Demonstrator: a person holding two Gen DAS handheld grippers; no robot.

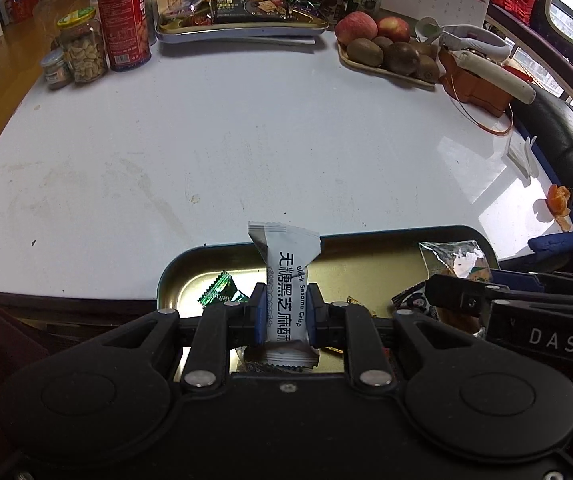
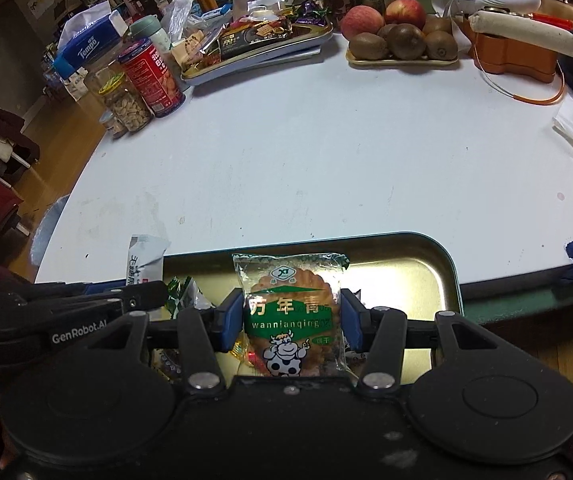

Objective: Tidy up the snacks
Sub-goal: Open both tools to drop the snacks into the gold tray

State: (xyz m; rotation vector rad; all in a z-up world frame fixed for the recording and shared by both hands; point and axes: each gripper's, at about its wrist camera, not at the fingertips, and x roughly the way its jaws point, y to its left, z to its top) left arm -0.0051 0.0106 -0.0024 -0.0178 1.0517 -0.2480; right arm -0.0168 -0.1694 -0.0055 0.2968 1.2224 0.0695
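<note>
My left gripper (image 1: 286,312) is shut on a grey Black Sesame Crisp packet (image 1: 286,280), held upright over the near gold tray (image 1: 366,268). My right gripper (image 2: 292,320) is shut on a green-and-clear wannianqing biscuit packet (image 2: 292,308), held over the same tray (image 2: 406,268). The sesame packet also shows at the left in the right wrist view (image 2: 144,260). The biscuit packet shows at the right in the left wrist view (image 1: 456,258). A green candy wrapper (image 1: 218,292) and other small snacks lie in the tray.
At the table's far side stand a second tray of snacks (image 1: 242,20), a red can (image 1: 122,20), a jar of nuts (image 1: 82,50), a plate of kiwis and apples (image 1: 386,48) and an orange holder (image 1: 478,84). Orange peel (image 1: 558,204) lies at the right edge.
</note>
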